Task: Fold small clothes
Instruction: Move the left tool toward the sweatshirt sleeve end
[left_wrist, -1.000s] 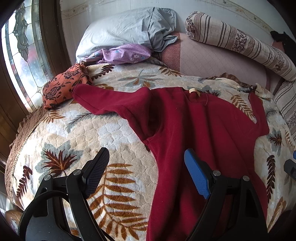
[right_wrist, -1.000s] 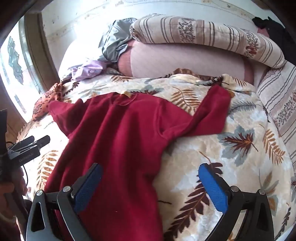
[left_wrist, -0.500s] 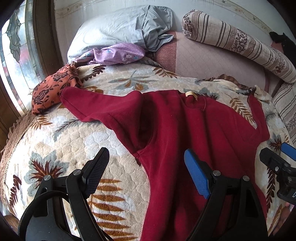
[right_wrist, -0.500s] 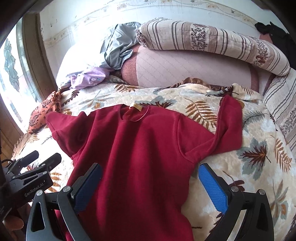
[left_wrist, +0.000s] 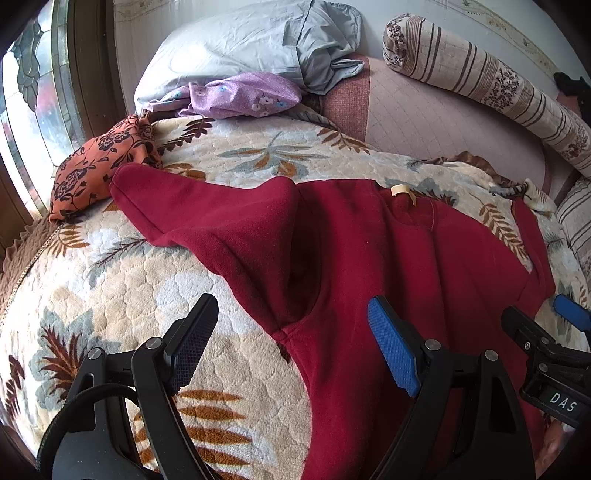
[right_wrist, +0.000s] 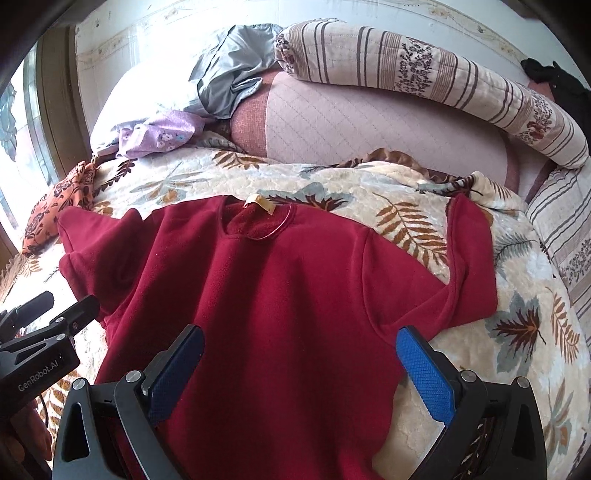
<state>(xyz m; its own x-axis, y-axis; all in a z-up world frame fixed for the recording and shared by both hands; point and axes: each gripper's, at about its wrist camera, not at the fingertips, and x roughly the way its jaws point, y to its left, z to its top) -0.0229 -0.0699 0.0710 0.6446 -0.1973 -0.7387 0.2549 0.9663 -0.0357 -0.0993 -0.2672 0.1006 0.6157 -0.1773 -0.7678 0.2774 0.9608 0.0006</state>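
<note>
A dark red fleece top (right_wrist: 280, 291) lies spread face up on the leaf-patterned blanket (right_wrist: 517, 332), collar with a tan tag (right_wrist: 258, 202) toward the pillows. Its left sleeve (left_wrist: 192, 210) points toward the window and its right sleeve (right_wrist: 472, 254) toward the striped cushions. My left gripper (left_wrist: 291, 350) hovers open above the left armpit, nothing between its fingers. My right gripper (right_wrist: 301, 369) hovers open over the lower right body, also holding nothing. Each gripper shows at the edge of the other's view.
An orange floral cloth (left_wrist: 96, 162) lies by the left sleeve tip near the window (left_wrist: 29, 92). A purple garment (left_wrist: 243, 96) and grey pillow (left_wrist: 240, 44) sit at the head. A striped bolster (right_wrist: 424, 81) and pink mattress (right_wrist: 362, 122) lie behind.
Both grippers have risen and pulled back, so more of the top shows. The garment now appears spread flatter, both sleeves out. Both grippers stayed open.
</note>
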